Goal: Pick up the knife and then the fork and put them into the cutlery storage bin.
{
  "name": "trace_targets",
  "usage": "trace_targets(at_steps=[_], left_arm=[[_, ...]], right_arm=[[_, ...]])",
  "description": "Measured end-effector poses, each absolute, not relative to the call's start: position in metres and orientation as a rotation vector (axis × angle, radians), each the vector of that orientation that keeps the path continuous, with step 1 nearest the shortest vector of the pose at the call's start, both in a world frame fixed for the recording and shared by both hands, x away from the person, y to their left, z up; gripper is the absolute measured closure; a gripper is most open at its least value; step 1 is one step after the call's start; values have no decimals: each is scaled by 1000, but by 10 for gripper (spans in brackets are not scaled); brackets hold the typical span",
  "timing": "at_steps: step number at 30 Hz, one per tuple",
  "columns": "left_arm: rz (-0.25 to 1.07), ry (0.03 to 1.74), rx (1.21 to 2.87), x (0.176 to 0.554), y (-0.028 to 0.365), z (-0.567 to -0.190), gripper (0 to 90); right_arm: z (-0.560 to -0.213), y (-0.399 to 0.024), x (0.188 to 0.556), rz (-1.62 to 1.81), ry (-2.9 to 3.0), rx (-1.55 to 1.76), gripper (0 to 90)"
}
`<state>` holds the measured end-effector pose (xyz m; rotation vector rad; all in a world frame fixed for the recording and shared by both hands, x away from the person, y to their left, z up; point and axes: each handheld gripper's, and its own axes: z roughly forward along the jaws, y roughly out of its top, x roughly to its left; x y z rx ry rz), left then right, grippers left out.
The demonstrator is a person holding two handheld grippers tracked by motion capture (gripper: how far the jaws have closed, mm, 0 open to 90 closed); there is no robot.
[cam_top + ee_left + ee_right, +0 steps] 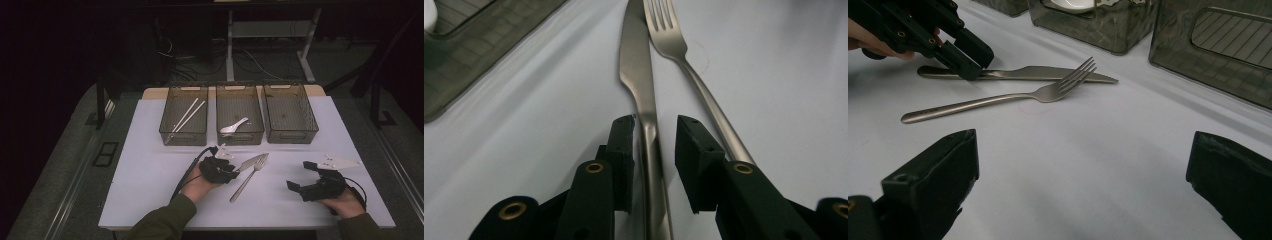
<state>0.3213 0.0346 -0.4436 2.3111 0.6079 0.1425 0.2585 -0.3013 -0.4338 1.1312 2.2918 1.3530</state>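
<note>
White table (150, 200), three bins along its far edge; left gripper (654, 131) jaws straddle the knife (636, 60), seemingly not pinching; right gripper (1083, 165) gapes; next squeeze, lift

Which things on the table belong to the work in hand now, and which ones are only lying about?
In the work:
- left gripper, open, fingers on either side of the knife handle
- flat steel table knife
- steel fork lying beside it

Lying about:
- right gripper, open over bare table
- three dark see-through bins
- white chopsticks
- white spoon
</note>
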Motion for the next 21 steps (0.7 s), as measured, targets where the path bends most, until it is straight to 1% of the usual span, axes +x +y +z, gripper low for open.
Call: trace_targets(at_steps=[2, 4, 7, 11, 14, 21], left_arm=[[158, 593, 2321, 321, 32, -446, 688], [175, 593, 2322, 321, 32, -446, 712], [171, 592, 2317, 322, 33, -447, 735], [201, 579, 2332, 320, 31, -447, 745], [199, 579, 2331, 320, 32, -447, 775], [221, 582, 2338, 318, 30, -447, 793]], right_arm=[[-434, -301, 258, 1352, 2293, 1130, 5], [-434, -301, 259, 1352, 2292, 1131, 5], [-434, -301, 259, 1352, 2292, 1127, 5], [-434, -301, 258, 1352, 2293, 1128, 5], [-434, -301, 258, 1350, 2294, 1127, 5], [-434, -301, 259, 1350, 2294, 1119, 5]])
